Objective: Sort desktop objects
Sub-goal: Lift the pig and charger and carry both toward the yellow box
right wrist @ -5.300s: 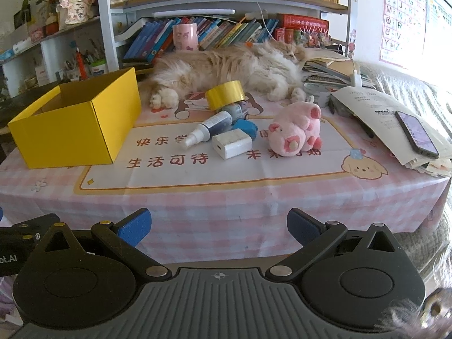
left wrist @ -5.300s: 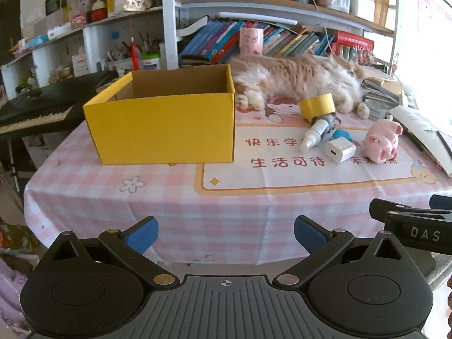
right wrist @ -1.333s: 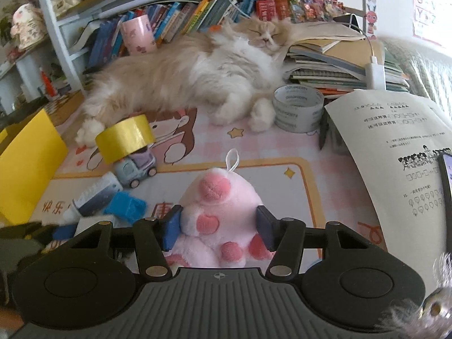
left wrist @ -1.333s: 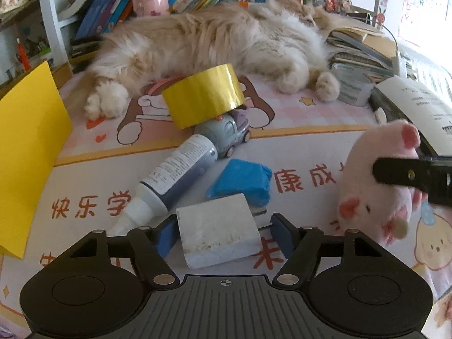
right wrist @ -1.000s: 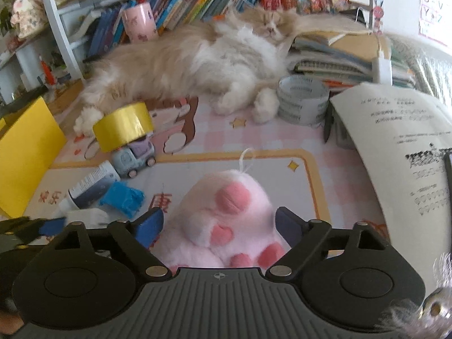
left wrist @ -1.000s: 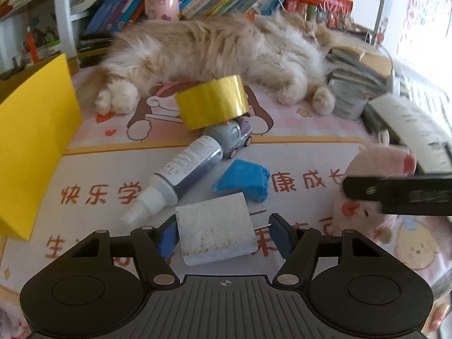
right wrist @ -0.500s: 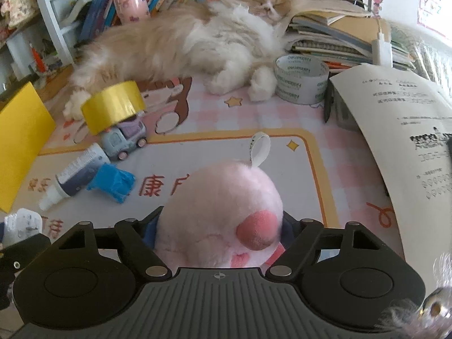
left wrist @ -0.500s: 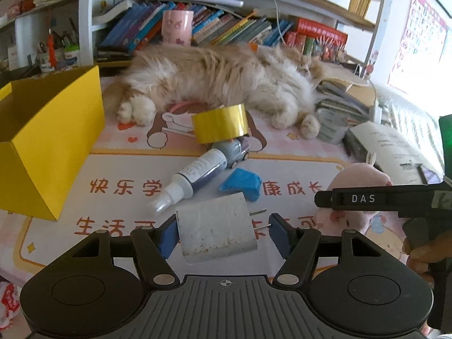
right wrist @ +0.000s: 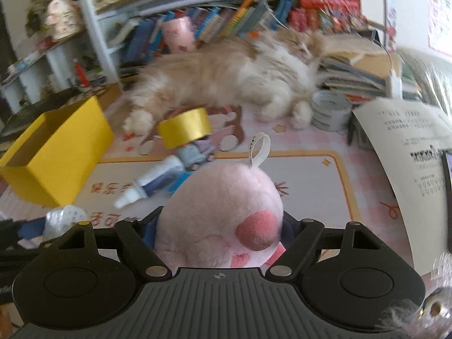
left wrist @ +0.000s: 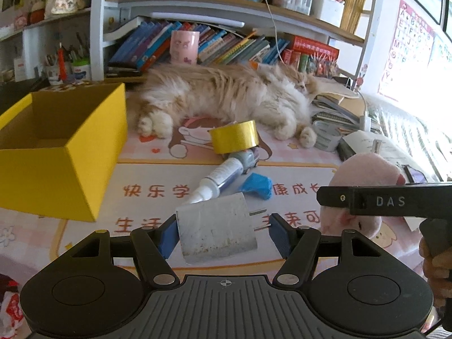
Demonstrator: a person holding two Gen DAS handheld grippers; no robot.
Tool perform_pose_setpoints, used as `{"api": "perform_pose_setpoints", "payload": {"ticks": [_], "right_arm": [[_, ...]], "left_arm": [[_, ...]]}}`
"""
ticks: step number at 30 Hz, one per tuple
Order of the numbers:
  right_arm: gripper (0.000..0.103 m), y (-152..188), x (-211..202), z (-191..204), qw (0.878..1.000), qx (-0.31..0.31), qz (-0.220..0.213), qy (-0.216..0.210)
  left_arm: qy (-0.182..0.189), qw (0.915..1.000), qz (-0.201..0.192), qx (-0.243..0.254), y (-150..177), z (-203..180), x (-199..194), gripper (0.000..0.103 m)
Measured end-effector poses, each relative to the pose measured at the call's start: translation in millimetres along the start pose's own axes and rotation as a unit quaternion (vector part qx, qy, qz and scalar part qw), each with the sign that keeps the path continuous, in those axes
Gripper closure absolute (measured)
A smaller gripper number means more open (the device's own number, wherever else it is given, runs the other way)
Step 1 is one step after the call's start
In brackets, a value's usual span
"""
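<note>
In the left wrist view, the box point(left wrist: 60, 152) stands at the left of the frame, the cat point(left wrist: 226, 96) lies behind the middle, and the tape roll point(left wrist: 234, 137) rests on the toy car point(left wrist: 246, 157) before it. The bottle point(left wrist: 217, 180) and cloth point(left wrist: 256, 186) lie nearer, the charger point(left wrist: 216, 231) at lower centre, the plush pig point(left wrist: 364, 175) at right.

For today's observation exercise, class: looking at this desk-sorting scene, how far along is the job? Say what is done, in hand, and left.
Done: nothing visibly; the part of the yellow box interior in view looks bare. In hand: the left gripper holds the white charger, and the right gripper holds the pink plush pig. Left: the yellow tape roll, toy car, bottle and blue object lie on the mat.
</note>
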State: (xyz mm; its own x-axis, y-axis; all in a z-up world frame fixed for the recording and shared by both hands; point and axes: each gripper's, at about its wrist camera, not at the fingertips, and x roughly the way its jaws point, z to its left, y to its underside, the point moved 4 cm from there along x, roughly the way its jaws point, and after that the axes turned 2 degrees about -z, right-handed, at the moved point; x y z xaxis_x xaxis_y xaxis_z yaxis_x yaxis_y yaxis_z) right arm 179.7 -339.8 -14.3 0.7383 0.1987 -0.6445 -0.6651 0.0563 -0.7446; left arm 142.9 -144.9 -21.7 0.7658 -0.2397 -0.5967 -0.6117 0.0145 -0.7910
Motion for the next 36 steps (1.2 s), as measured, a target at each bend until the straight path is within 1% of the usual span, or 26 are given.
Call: {"api": "perform_pose_setpoints", "payload": {"ticks": [3, 8, 15, 19, 24, 29, 36], "right_arm": [[0.027, 4.8, -6.6, 19.1, 1.000, -0.023, -0.009, -0.004], [0.026, 14.7, -12.4, 44.1, 0.999, -0.035, -0.004, -0.013], [0.026, 30.6, -16.1, 70.4, 1.000, -0.021, 0.009, -0.013], [0.026, 41.2, -19.9, 90.3, 0.999, -0.026, 0.015, -0.019], [0.026, 51.0, -25.7, 113.3, 0.999, -0.035, 0.013, -0.019], [0.026, 62.4, -30.7, 132.4, 0.999, -0.034, 0.016, -0.018], [0.026, 79.1, -38.7, 157.9, 1.000, -0.022, 0.013, -0.017]], "left_arm": [[-0.001, 1.0000, -0.003, 0.003, 4.1, 8.9, -10.2, 0.036], [-0.001, 1.0000, -0.006, 0.006, 11.2, 24.8, -25.7, 0.036], [0.000, 1.0000, -0.001, 0.005, 26.7, 47.3, -48.0, 0.036], [-0.004, 1.0000, -0.003, -0.001, 32.7, 61.7, -61.6, 0.036], [0.002, 1.0000, 0.002, -0.007, 42.1, 77.0, -74.4, 0.036], [0.005, 1.0000, -0.003, -0.001, 48.6, 90.6, -89.2, 0.036], [0.009, 0.9999, 0.000, 0.012, 59.3, 110.1, -107.4, 0.036]]}}
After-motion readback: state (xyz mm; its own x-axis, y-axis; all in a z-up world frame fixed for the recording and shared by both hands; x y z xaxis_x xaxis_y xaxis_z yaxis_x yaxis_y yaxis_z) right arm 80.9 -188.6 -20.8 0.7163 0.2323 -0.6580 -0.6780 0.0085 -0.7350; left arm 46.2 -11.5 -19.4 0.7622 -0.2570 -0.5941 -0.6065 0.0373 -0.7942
